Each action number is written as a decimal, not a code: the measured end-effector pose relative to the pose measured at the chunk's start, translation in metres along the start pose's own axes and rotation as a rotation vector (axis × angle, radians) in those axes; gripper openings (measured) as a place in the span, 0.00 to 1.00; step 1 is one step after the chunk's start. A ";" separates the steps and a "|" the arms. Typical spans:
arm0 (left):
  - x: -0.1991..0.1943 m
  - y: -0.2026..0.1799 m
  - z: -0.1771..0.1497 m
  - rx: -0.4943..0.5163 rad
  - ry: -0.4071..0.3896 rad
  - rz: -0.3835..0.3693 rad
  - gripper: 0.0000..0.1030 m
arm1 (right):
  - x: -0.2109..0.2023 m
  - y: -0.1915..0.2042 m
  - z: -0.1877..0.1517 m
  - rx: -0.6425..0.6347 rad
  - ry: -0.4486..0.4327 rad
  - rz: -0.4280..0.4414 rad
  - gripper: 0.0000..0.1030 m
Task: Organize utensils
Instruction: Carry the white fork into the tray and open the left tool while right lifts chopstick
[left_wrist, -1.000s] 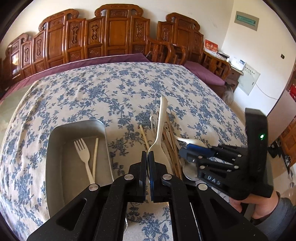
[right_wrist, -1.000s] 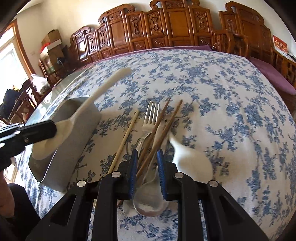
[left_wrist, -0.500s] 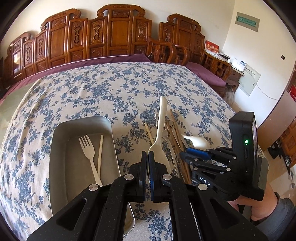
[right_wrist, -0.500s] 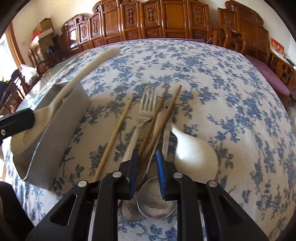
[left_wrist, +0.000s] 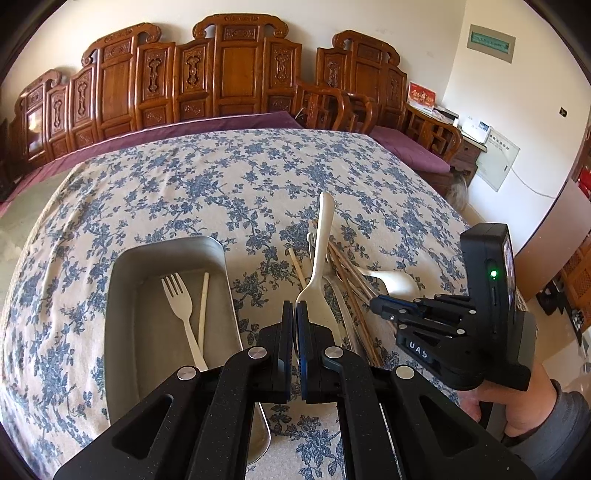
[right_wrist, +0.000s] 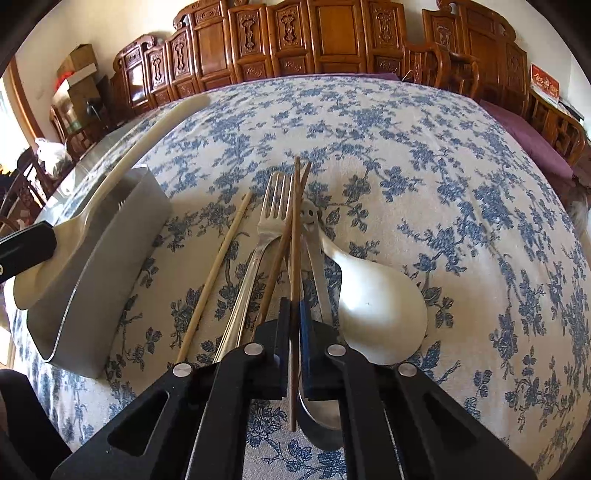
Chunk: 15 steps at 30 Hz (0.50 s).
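My left gripper (left_wrist: 295, 306) is shut on the bowl of a cream spoon (left_wrist: 321, 251), whose handle points away over the table, just right of the grey metal tray (left_wrist: 122, 266). A cream fork (left_wrist: 181, 306) and a light chopstick (left_wrist: 203, 306) lie in the tray. My right gripper (right_wrist: 293, 306) is low over the utensil pile, its jaws closing tight on a dark brown chopstick (right_wrist: 295, 229). Beside it lie a second brown chopstick (right_wrist: 275, 266), a metal fork (right_wrist: 273, 210), a light chopstick (right_wrist: 221, 258), a metal spoon (right_wrist: 321, 406) and a white spoon (right_wrist: 376, 306).
The table wears a blue-flowered cloth (left_wrist: 221, 177). Carved wooden chairs (left_wrist: 236, 74) line its far side. The tray (right_wrist: 110, 266) stands left of the pile in the right wrist view. A person's hand (left_wrist: 524, 417) holds the right gripper at the table's near right.
The right gripper's jaws narrowed from a clear gap to a grip on the brown chopstick and tipped further down over the pile. The left gripper kept hold of the cream spoon.
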<state>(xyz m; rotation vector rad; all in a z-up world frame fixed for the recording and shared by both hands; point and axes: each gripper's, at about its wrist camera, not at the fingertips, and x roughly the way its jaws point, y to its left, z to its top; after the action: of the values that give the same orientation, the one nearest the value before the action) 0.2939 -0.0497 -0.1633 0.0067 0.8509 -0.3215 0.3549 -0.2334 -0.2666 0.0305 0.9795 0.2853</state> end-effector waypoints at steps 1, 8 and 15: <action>-0.001 0.000 0.000 0.000 -0.003 0.003 0.01 | -0.002 -0.001 0.000 0.004 -0.008 0.002 0.06; -0.013 0.006 -0.005 0.003 -0.015 0.046 0.01 | -0.020 -0.005 0.001 0.023 -0.060 0.027 0.06; -0.025 0.029 -0.014 -0.039 -0.012 0.091 0.01 | -0.031 -0.001 0.002 0.023 -0.095 0.068 0.06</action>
<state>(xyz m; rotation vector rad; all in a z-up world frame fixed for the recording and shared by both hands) 0.2763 -0.0137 -0.1580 0.0069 0.8427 -0.2192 0.3406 -0.2425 -0.2399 0.0979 0.8888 0.3325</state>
